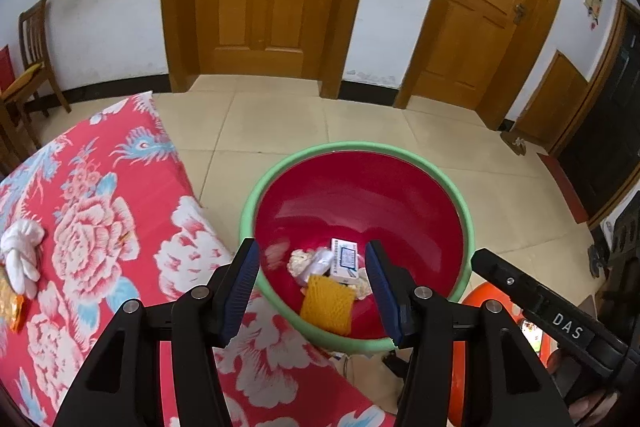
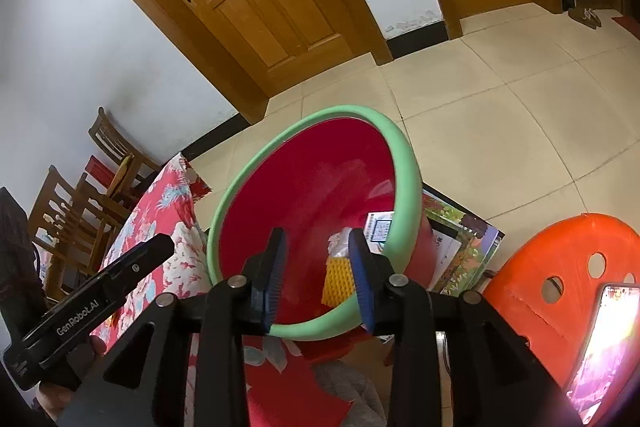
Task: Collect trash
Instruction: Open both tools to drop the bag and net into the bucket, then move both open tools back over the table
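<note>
Trash (image 1: 332, 275) lay at the bottom of the red basin (image 1: 360, 195) with the green rim: a yellow mesh sleeve (image 1: 328, 303), a small printed box (image 1: 345, 261) and crumpled white wrappers (image 1: 310, 261).

Left wrist view: the left gripper (image 1: 312, 287) hovered above the near rim with its jaws parted and nothing between the blue pads; the pile lay below and beyond the fingertips, apart from them. A knotted white cloth (image 1: 22, 255) and an orange wrapper (image 1: 14, 307) remained on the floral tablecloth (image 1: 104, 211), left of the basin.

Right wrist view: the right gripper (image 2: 318, 275) was likewise released and empty over the near rim, with the mesh sleeve visible between its pads but well below them.

Judged step: a drop into the basin looked complete. The next move would call for swinging a gripper back to the tablecloth for the remaining litter.
</note>
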`<state>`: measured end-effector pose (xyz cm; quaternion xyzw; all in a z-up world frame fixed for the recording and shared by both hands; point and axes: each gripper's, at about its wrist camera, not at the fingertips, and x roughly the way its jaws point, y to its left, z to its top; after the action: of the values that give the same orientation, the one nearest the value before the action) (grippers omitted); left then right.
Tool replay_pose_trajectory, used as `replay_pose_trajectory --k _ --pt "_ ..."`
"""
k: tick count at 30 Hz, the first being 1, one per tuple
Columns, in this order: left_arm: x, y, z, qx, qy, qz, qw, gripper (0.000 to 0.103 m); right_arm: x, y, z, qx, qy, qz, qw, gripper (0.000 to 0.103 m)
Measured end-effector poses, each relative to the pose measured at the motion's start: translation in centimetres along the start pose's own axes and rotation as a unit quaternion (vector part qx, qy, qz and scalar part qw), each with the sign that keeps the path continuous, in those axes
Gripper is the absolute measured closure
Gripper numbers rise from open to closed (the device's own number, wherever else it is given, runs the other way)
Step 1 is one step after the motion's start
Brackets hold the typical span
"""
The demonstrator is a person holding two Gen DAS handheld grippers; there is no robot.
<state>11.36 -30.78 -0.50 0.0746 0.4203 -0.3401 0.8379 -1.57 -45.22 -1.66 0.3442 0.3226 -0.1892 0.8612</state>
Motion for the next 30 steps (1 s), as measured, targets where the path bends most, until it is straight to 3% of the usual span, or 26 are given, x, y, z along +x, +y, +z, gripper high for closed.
replay_pose_trajectory --k 12,30 --pt "-4.6 4.7 -0.4 -0.048 -0.019 0.052 0.9973 0.034 -1.1 4.2 -0.6 -0.035 0.001 0.021 0.999 0.046" --pt "-11.6 15.6 -2.5 -0.118 -0.059 0.157 0.9788 0.033 -0.8 14.5 -1.9 -0.128 0.031 0.079 0.988 0.033"
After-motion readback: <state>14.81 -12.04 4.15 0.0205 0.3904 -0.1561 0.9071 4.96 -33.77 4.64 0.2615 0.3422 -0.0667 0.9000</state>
